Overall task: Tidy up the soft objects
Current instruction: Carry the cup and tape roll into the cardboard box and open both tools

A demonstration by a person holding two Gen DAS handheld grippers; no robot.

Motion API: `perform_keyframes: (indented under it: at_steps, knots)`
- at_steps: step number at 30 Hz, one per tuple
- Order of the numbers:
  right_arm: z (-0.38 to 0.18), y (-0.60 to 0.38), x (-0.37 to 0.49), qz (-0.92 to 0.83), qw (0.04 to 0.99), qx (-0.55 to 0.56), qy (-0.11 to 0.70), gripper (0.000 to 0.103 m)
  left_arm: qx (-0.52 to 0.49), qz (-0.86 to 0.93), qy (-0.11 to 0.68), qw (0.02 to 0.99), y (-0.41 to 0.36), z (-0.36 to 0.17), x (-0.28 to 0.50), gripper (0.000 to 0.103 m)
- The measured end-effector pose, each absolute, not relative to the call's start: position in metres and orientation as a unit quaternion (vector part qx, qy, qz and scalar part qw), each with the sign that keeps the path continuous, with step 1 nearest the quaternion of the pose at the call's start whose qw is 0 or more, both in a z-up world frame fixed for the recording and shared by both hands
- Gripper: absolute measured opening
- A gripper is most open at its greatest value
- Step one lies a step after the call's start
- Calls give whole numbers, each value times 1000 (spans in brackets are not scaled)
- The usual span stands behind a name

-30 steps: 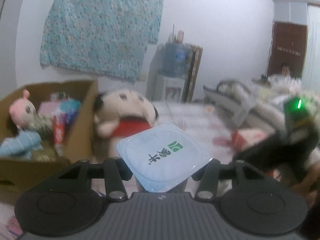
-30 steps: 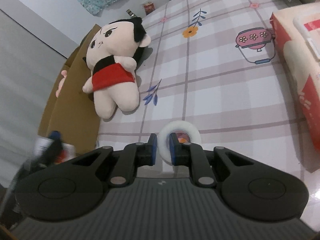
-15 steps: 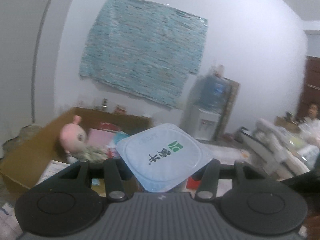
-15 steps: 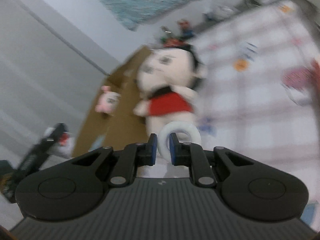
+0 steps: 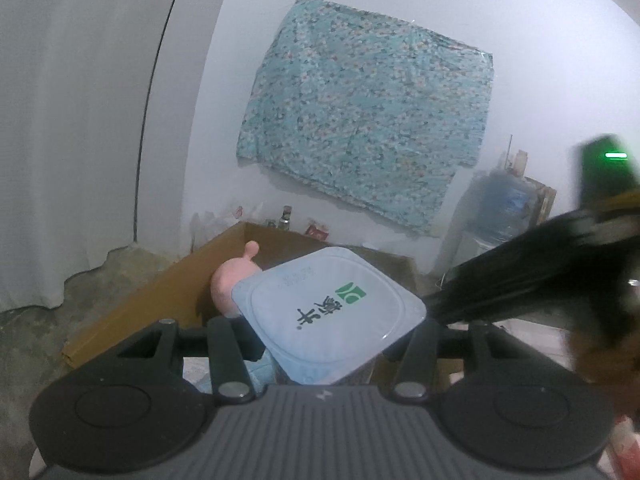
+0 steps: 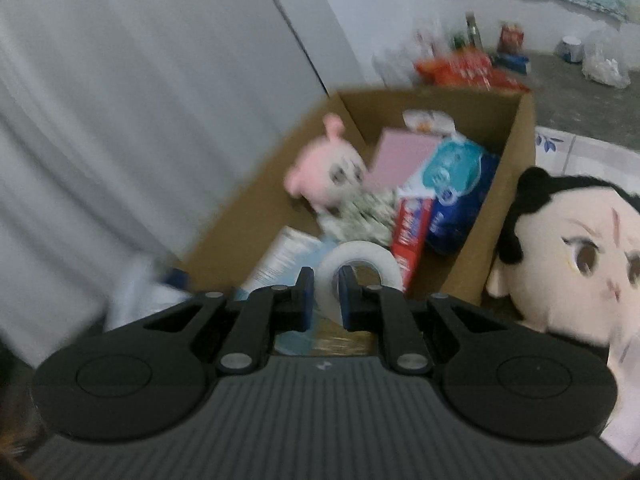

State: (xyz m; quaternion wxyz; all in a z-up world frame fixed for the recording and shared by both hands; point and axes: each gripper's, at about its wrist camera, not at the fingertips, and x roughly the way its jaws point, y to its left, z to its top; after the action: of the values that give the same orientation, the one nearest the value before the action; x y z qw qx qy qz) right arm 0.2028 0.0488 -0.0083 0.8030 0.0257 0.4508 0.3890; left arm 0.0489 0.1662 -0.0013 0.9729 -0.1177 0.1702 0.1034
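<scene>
Cardboard box (image 6: pixel 516 168) already holds a pink plush (image 6: pixel 320 172) and packets. Your right gripper (image 6: pixel 325 294) pinches a tape roll (image 6: pixel 360 262) over it; your left gripper (image 5: pixel 332 338) clamps a yogurt cup (image 5: pixel 332 316). Big doll (image 6: pixel 568 252) waits outside, at three o'clock.

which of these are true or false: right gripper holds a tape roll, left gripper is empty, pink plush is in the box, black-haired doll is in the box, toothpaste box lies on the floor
1. The right gripper is clamped on the tape roll. True.
2. The left gripper is empty. False: it holds a sealed yogurt cup.
3. The pink plush is inside the cardboard box. True.
4. The black-haired doll is inside the box. False: it lies outside, against the box's wall.
5. The toothpaste box lies on the floor. False: it is in the box.
</scene>
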Motion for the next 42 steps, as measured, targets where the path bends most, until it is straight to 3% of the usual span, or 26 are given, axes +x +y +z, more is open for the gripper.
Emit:
perform_keyframes:
  at_steps: [7,11,15,18,23,29,31,32,42]
  knots:
    - [-46,110,234,321,787,-150,505,12,-133,99,175,971,185,-11,50,52]
    - [-55,127,235,299,783,-226,496,13,-141,96,176,969,192,-17,50,52]
    - [-60,140,238,290,773,-270,496,26,-143,93,178,969,195,-20,49,52]
    - [-62,143,241,285,770,-282,497,28,-145,91,181,969,196,-22,50,52]
    - [-37,129,235,312,786,-234,481,32,-139,86,180,970,194,-23,54,53]
    - [28,83,208,408,790,-88,449,60,-117,68,189,973,186,-29,57,53]
    - [41,76,197,437,775,-59,453,82,-103,66,192,974,180,-31,59,53]
    - [43,75,192,448,767,-53,458,85,-97,65,194,974,177,-32,61,53]
    - [16,95,186,442,708,-44,549,84,-47,45,224,972,151,-38,82,53]
